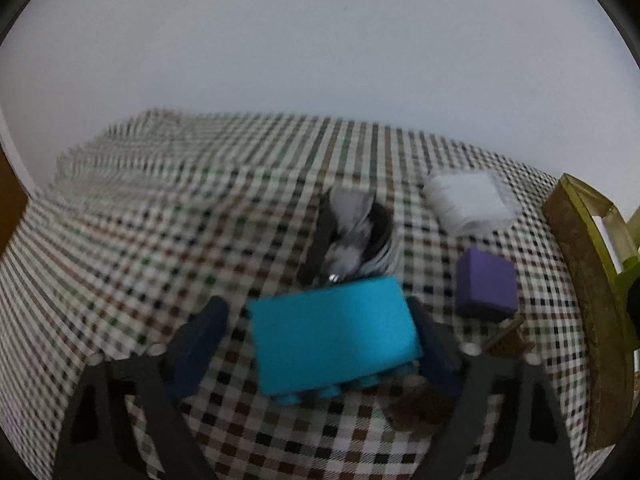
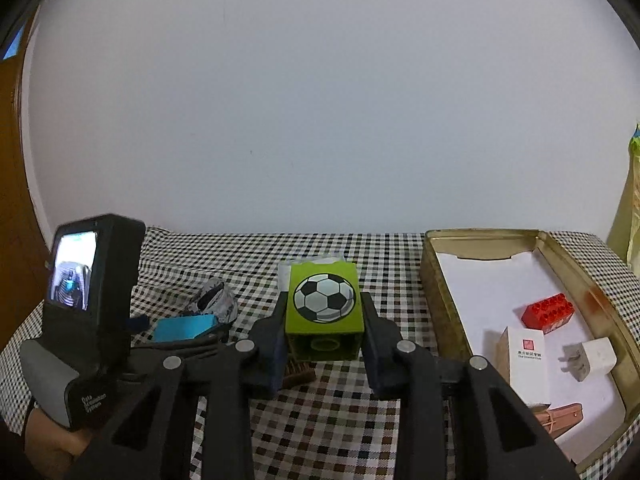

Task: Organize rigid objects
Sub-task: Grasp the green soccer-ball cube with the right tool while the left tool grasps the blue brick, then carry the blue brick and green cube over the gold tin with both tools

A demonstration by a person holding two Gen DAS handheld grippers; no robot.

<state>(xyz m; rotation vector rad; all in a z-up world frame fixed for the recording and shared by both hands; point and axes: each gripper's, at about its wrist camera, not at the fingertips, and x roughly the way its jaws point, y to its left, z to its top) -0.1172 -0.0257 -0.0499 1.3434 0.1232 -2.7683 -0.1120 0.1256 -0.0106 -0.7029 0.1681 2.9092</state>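
Rigid objects are split between a gold tin (image 2: pixel 430 280) at the right of the checked counter (image 2: pixel 360 420) and the open cloth to its left. Already inside the tin, on its white lining, lie a red studded brick (image 2: pixel 547 313), a white plug adapter (image 2: pixel 590 362), a small white carton (image 2: pixel 526 364) and a pinkish-brown item (image 2: pixel 558 418) at the near end, so a fair share looks sorted.

The right tongs (image 2: pixel 324 348) are closed on a green block printed with a football (image 2: pixel 324 304), their pads pressing both its sides; the block appears lifted off the cloth, left of the tin and not yet over it. My guess is that it goes into the tin next.

The left tongs (image 1: pixel 320 344) stand partly open around a cyan studded brick (image 1: pixel 332 340) that lies on the counter. The right finger (image 1: pixel 430 344) is at or against the brick's side, while a clear gap shows at the left one, so nothing is gripped there yet. The view is blurred.

Still outside the tin: the cyan brick, a purple cube (image 1: pixel 486 284) just right of it, a white padded block (image 1: pixel 470 204) farther back, a crumpled black-and-white thing (image 1: pixel 352 236) just beyond the brick, and some brown pieces (image 1: pixel 420 408) near the right finger, too blurred to name. I would put the job somewhere near halfway, with roughly as many pieces loose as stowed.
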